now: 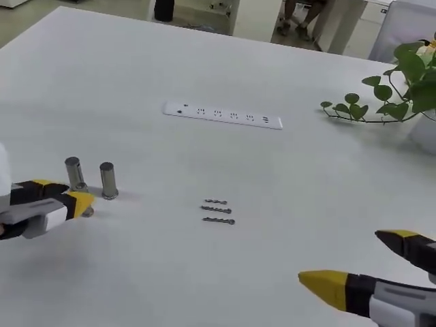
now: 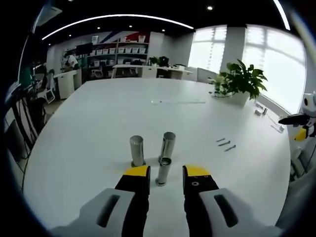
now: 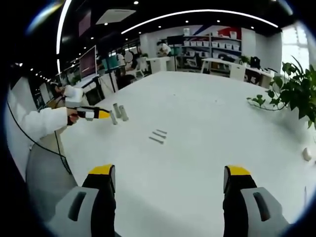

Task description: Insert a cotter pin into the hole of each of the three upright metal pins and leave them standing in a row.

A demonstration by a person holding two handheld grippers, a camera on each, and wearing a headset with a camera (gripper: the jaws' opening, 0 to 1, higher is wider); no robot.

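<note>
3 metal pins [image 2: 137, 150] stand upright on the white table [image 1: 136, 68], left side, bunched close, not yet a row: 2 at the back side by side, and the nearest pin [image 2: 163, 171] just in front. Left gripper [image 2: 166, 174] sits low at that nearest pin, fingers released, one each side w/ a gap, not touching it as far as I can tell. 3 cotter pins [image 1: 216, 210] lie loose mid-table, parallel and close together, well apart from the metal pins. Right gripper [image 3: 170, 171] hangs over the near right of the table, fingers spread wide, holding nothing. 1 power strip [image 1: 223, 114] further back, 1 plant [image 1: 405, 82] far right.
</note>
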